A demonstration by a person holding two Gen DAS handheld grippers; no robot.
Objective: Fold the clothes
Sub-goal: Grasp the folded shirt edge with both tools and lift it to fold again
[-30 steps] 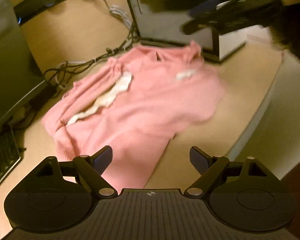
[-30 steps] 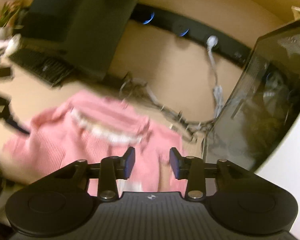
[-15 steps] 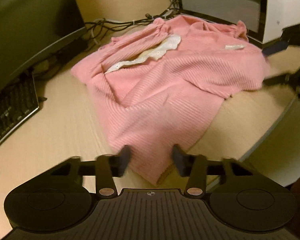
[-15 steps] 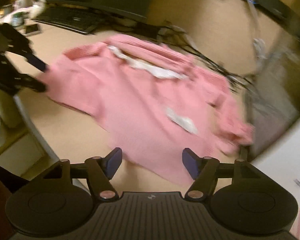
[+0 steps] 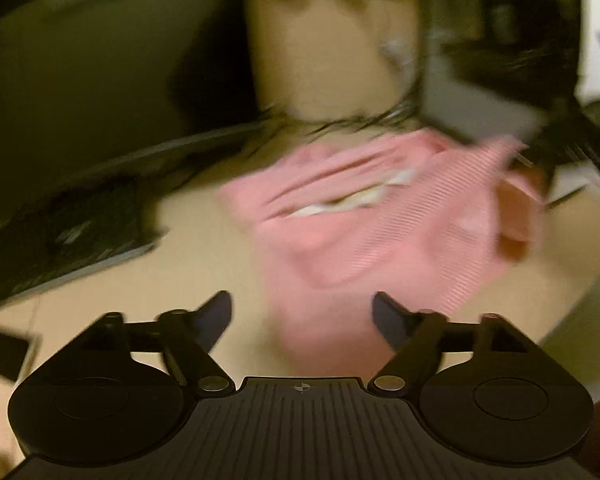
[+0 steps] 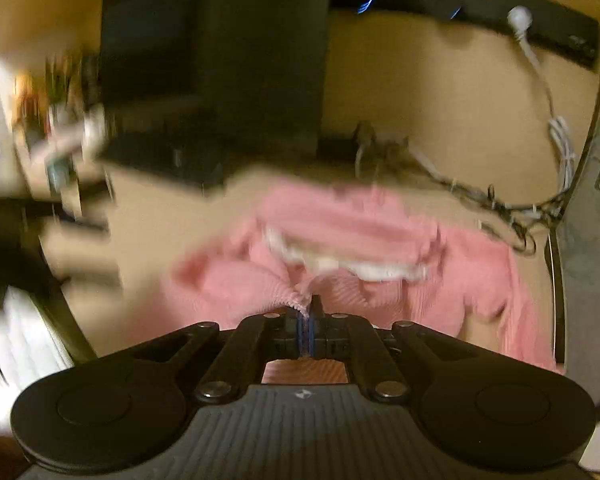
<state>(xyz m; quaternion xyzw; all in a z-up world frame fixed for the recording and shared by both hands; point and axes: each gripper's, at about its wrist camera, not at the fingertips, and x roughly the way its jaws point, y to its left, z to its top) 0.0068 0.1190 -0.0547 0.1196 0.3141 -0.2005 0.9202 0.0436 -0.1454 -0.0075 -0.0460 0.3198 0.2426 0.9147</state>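
A pink ribbed garment [image 5: 372, 232] with a white lace trim [image 5: 352, 200] lies crumpled on the tan desk [image 5: 204, 264]. My left gripper [image 5: 301, 304] hovers over its near end. The jaws are opening wide; pink cloth lies below and between the fingers, and the pads do not press it. In the right wrist view, my right gripper [image 6: 309, 312] is shut on a bunched edge of the garment [image 6: 380, 232], just below the lace trim [image 6: 352, 264]. That edge is raised off the desk [image 6: 172, 208]. Both views are motion-blurred.
A keyboard [image 5: 60, 240] and a phone [image 5: 0, 352] lie to the left. A dark monitor [image 6: 220, 60] stands behind the garment, with tangled cables [image 6: 480, 200] and a power strip [image 6: 460, 4] at the back. A computer case [image 6: 592, 240] stands on the right. The desk edge [image 5: 580, 300] runs near right.
The left jaws narrowed over the garment's near end, then spread wide again. The right gripper went from open above the cloth to shut on its edge, lifting it. Both views swung.
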